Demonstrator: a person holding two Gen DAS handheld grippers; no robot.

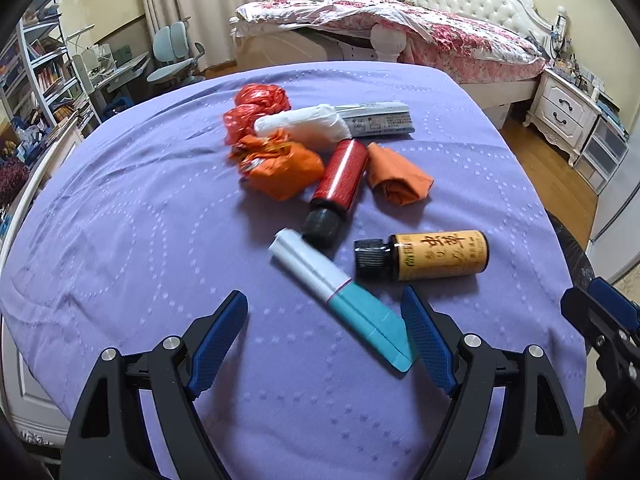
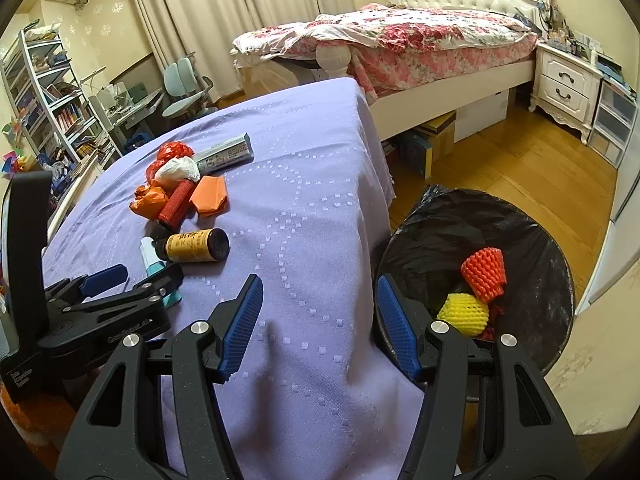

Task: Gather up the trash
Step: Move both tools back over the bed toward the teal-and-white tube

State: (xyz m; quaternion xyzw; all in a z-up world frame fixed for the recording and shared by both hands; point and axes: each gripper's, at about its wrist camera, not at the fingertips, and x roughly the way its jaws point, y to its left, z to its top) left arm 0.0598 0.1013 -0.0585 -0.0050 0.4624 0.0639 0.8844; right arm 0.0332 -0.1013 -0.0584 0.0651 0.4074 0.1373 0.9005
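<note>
white-and-teal tube [image 1: 340, 300] lies flat between left gripper's [image 1: 326, 340] spread jaws.

Trash pile [image 1: 320, 152] on table [image 1: 120, 220] w/ bottle [image 1: 424, 256] nearest; bin [image 2: 552, 280] on floor right of table.

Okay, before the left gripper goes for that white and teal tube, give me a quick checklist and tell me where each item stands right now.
1. left gripper open: ok, fingers spread wide.
2. white and teal tube between the fingers: not ok, it lies diagonally with its teal end at the right finger.
3. Neighbours clear: not ok, red bottle cap touches the tube's far end; amber bottle lies close beside.
4. right gripper free: ok, open, empty.
5. trash bin ready: ok, lined, holding foam nets.
</note>
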